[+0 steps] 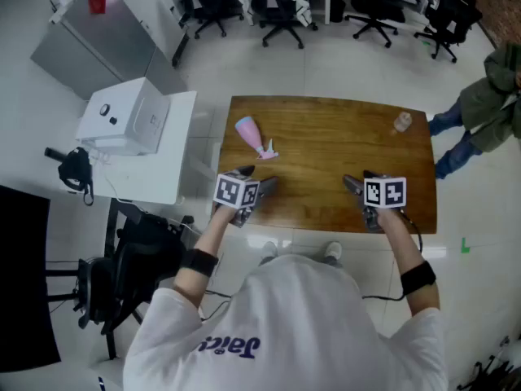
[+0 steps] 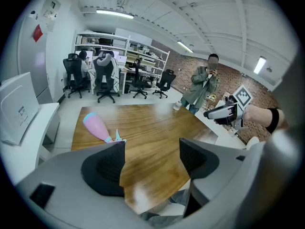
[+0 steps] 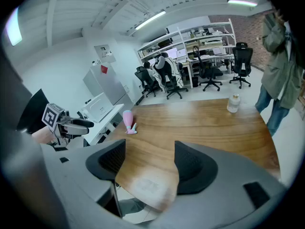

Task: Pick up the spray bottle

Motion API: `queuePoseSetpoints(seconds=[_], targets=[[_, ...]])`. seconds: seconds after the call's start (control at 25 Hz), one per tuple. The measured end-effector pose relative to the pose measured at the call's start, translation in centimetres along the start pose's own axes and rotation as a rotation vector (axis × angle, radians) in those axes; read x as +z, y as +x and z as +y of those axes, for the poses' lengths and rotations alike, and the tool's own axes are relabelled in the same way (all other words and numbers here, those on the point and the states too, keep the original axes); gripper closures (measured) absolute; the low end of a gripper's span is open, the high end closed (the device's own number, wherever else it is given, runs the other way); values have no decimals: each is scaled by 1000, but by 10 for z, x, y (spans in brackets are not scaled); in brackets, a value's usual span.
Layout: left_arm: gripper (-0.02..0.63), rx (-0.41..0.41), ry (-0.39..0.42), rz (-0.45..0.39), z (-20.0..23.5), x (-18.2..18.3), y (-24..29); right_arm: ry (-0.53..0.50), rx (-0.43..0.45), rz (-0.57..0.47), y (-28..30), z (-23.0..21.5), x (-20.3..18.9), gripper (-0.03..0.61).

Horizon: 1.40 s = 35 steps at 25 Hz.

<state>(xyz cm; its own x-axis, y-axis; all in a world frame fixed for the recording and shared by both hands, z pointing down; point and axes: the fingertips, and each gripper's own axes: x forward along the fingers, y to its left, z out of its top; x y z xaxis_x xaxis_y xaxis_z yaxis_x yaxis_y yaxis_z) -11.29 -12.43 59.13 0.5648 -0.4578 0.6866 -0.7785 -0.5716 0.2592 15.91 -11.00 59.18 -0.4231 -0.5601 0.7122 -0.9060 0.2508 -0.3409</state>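
A pink spray bottle (image 1: 251, 136) with a pale blue trigger lies on its side at the far left of the wooden table (image 1: 326, 169). My left gripper (image 1: 265, 185) is held open over the table's near left edge, a short way short of the bottle and apart from it. In the left gripper view the bottle (image 2: 97, 126) lies beyond the left jaw, and nothing is between the jaws of the left gripper (image 2: 151, 151). My right gripper (image 1: 352, 184) hovers open over the near right edge, empty. The right gripper view shows the bottle (image 3: 127, 119) far off to the left.
A small clear bottle (image 1: 402, 122) stands at the table's far right corner. A person in a green jacket (image 1: 488, 104) stands just past that corner. A white side table (image 1: 155, 169) with a white box (image 1: 126, 116) adjoins the left edge. Office chairs (image 1: 281, 10) stand behind.
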Motion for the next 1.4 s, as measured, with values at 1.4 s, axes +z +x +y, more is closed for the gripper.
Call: queuePoseSetpoints(seconds=[1.4], targets=[[221, 23, 908, 324, 154, 33, 88, 33, 161, -29, 45, 82, 10, 250]])
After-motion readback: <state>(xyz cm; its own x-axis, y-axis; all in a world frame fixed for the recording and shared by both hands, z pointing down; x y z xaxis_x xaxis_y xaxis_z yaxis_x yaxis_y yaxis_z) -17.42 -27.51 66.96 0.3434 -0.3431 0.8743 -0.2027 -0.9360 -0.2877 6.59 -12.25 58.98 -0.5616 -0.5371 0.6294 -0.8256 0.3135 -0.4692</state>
